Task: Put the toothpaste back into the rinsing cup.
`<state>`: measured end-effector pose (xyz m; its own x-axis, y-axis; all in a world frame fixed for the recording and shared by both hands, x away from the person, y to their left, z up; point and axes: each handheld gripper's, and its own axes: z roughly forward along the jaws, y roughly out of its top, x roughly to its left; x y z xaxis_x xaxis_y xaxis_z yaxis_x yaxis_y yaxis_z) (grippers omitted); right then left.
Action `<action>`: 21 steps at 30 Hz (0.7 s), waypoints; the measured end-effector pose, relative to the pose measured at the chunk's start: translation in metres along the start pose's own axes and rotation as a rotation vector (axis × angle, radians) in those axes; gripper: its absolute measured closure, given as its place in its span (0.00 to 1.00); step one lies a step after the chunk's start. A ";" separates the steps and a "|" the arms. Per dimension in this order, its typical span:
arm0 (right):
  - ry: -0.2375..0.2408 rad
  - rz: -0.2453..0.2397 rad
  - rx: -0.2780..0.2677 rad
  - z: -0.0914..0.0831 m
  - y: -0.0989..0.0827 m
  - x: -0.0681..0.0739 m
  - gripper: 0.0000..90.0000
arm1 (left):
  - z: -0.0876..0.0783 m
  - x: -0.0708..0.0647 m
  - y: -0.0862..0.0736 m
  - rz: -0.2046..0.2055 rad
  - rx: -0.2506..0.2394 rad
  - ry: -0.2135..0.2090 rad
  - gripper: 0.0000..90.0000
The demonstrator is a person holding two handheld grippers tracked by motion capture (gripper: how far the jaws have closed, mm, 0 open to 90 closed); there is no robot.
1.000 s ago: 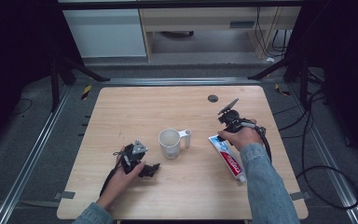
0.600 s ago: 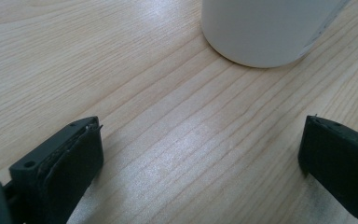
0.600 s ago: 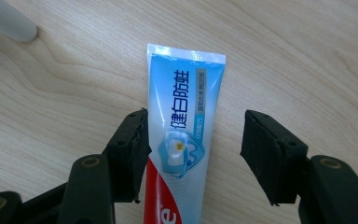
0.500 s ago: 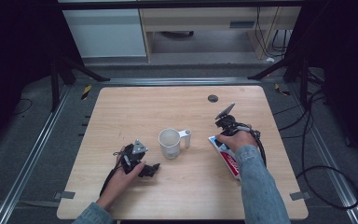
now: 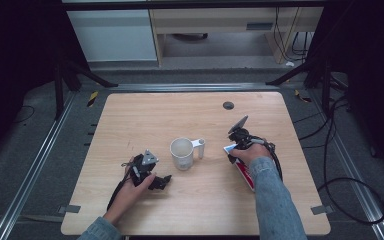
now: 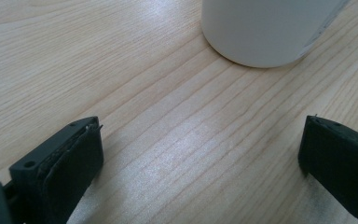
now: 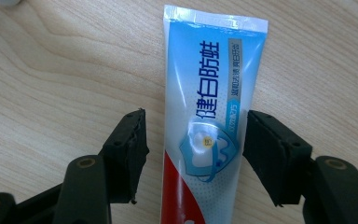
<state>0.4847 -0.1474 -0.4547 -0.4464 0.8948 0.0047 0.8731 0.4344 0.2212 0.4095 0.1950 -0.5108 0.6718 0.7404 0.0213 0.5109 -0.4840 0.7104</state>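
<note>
A blue, white and red toothpaste tube lies flat on the wooden table, right of centre. My right gripper points down over it. Its jaws straddle the tube's middle and have just been closing in a little. A gap remains on each side, so it is open. A white mug stands upright mid-table, handle to the right. My left gripper rests low at the mug's front left, open, with bare wood between its jaws and the mug's base ahead.
A small dark round hole sits in the tabletop behind the right gripper. Cables trail off the table's right edge. Metal rails run along both sides, and cabinets stand beyond the far edge.
The right hand has come down and slightly nearer, bringing its jaws around the toothpaste tube. The left hand, mug and tube have stayed put.
</note>
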 end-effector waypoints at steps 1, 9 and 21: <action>0.000 0.000 0.000 0.000 0.000 0.000 0.44 | 0.000 0.000 0.000 0.000 0.000 0.000 0.00; -0.011 0.003 0.022 0.007 -0.001 -0.004 0.47 | 0.000 0.000 0.000 -0.003 0.000 -0.001 0.00; 0.001 0.013 0.054 0.012 0.003 -0.007 0.48 | 0.000 0.000 0.000 0.001 0.000 -0.001 0.00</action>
<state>0.4932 -0.1514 -0.4657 -0.4347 0.9005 0.0080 0.8883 0.4273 0.1684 0.4097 0.1950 -0.5108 0.6730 0.7394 0.0211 0.5104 -0.4848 0.7103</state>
